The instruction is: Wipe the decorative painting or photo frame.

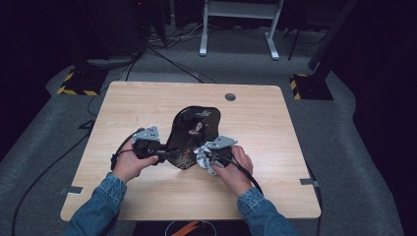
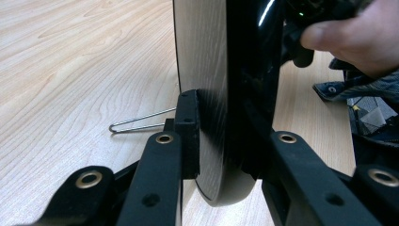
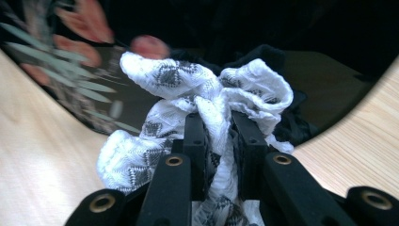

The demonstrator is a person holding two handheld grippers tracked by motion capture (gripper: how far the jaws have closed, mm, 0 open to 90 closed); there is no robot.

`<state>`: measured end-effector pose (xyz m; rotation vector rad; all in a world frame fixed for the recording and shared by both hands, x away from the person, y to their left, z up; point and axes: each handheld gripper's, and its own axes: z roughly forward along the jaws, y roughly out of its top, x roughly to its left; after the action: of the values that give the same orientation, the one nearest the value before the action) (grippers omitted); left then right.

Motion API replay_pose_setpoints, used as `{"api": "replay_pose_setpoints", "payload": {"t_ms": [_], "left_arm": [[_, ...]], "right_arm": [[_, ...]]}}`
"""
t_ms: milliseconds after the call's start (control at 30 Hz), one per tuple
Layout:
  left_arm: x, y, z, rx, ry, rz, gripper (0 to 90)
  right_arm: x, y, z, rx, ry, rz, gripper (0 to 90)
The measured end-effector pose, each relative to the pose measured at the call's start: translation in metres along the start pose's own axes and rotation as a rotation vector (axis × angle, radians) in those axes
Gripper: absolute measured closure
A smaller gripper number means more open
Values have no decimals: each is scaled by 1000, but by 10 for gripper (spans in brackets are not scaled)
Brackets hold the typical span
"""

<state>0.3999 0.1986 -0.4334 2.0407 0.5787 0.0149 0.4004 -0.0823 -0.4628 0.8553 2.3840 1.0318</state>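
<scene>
The shiny black curvy tray (image 1: 194,129) has pink flowers and pale green leaves painted on it. Its back side is light wood colour. The crumpled white cloth (image 3: 197,99) has little grey diamond shapes on it. The tongs are black with small gold rings. The flat wooden desk (image 1: 275,128) is light brown with wavy lines. The sleeves (image 1: 101,204) are blue denim.

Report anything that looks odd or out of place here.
The black floral tray is tipped up on its edge in the left gripper rather than lying flat. A thin wire clip lies loose on the table behind it. The right gripper holds a bunched white cloth against the tray.
</scene>
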Motion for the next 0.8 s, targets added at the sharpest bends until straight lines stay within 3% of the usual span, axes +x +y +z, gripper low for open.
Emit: {"api": "replay_pose_setpoints", "payload": {"t_ms": [400,533,800], "left_arm": [[0,0,0,0,-4,-2,740],[0,0,1,3,-8,-3,740],[-1,1,1,2,-1,-11,747]], "right_arm": [[-28,-9,-1,15,-61,62,787],[-22,-8,0,20,-64,45,787],[8,-2,3,20,13,-11,786]]}}
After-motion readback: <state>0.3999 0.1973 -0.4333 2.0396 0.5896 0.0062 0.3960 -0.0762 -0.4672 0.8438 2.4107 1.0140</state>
